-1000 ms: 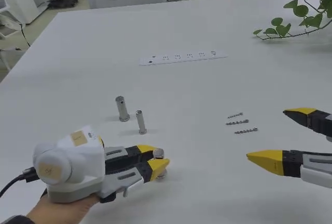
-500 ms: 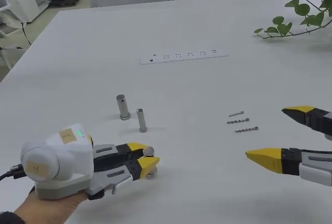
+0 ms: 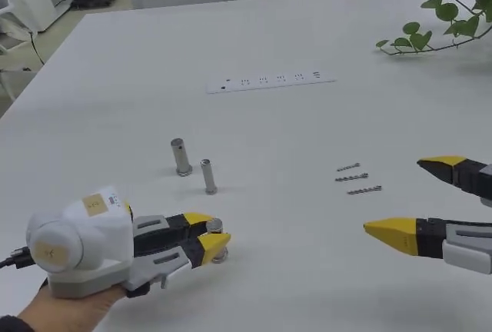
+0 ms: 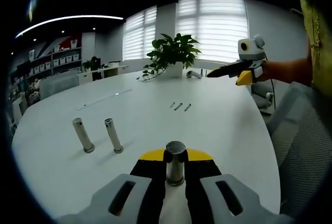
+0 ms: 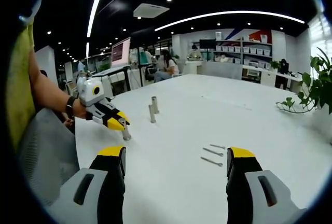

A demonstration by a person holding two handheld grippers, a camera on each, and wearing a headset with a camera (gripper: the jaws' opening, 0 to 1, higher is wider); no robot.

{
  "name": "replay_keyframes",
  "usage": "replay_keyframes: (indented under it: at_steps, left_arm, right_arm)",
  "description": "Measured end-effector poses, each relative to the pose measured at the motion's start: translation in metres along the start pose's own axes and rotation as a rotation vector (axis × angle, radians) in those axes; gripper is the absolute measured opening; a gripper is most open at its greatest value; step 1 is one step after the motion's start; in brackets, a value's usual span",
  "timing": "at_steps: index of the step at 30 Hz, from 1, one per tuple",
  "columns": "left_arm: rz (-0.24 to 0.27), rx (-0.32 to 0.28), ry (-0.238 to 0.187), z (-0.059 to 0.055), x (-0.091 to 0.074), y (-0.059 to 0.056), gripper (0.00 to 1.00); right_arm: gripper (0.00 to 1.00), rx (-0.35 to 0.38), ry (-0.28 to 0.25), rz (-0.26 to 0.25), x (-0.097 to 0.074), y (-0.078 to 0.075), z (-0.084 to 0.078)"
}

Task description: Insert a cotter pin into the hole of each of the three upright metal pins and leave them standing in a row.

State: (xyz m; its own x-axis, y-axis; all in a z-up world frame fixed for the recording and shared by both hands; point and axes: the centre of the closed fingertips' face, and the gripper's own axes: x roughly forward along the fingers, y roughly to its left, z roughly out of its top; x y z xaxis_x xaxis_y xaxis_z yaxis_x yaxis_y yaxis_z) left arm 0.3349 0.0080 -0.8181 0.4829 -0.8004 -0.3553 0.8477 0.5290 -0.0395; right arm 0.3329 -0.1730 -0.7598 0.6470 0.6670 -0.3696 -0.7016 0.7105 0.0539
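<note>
Two upright metal pins [image 3: 181, 157] [image 3: 208, 177] stand side by side on the white table, left of centre. My left gripper [image 3: 212, 241] is at the near left, shut on a third metal pin [image 3: 214, 227], which stands upright between the jaws [image 4: 175, 163]. Three cotter pins [image 3: 352, 177] lie in a short column right of centre. Just beyond them, at the right edge, my right gripper [image 3: 393, 197] is open and holds nothing. In the right gripper view the cotter pins [image 5: 212, 154] lie ahead between its spread jaws.
A white power strip [image 3: 270, 83] lies flat further back on the table. Leaves of a green plant [image 3: 446, 17] reach in at the far right corner. A person's hand [image 3: 69, 313] holds the left gripper at the near edge.
The left gripper has drawn a little to the left and nearer, keeping the metal pin in its jaws. The right gripper and the other pins have stayed put.
</note>
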Motion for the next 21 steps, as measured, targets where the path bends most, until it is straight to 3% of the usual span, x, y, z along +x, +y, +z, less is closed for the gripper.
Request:
replay_keyframes:
  at_steps: [21]
  left_arm:
    - [-0.106,-0.017,-0.038,0.0002,-0.0041,-0.0017,0.12]
  right_arm:
    - [0.81,-0.001,0.01,-0.001,0.0003,-0.001,-0.0017]
